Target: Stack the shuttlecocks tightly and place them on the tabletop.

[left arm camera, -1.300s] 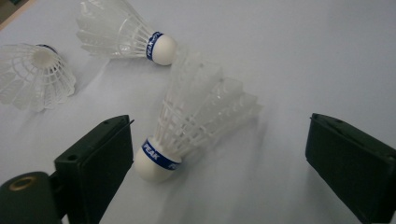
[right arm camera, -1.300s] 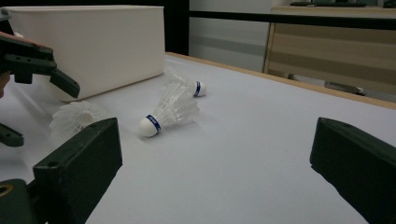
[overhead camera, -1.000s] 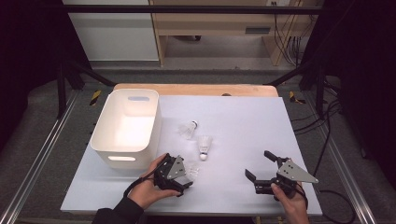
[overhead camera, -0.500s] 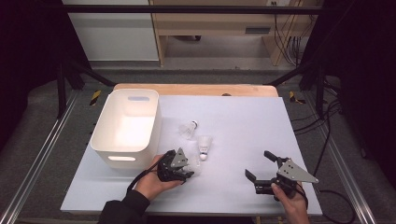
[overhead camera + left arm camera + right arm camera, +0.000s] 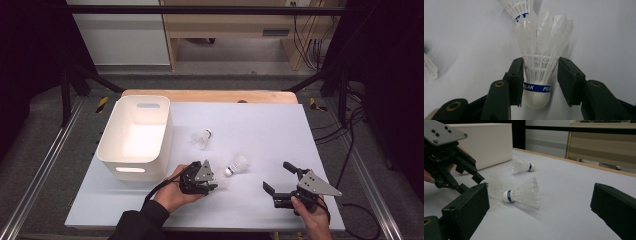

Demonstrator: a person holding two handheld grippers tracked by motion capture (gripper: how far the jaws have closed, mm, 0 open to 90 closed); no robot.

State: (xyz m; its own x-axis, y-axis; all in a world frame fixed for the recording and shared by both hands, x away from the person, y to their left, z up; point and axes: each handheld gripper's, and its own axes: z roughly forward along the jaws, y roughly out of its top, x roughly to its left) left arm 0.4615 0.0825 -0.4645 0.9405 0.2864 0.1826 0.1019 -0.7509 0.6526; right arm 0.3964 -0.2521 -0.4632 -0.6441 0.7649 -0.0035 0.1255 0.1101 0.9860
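White tabletop [image 5: 260,130], dark room behind, so the pale feathers are hard to spot. Left gripper [image 5: 539,82] has its jaws either side of a shuttlecock [image 5: 541,50] lying near the front edge: one jaw touching the skirt, the other just off it, not pinched. I'd squeeze low by the blue band, gently, since feathers crush. Right gripper [image 5: 281,184] sits wide open, holding nothing. White bin [image 5: 134,132] looks like the destination.
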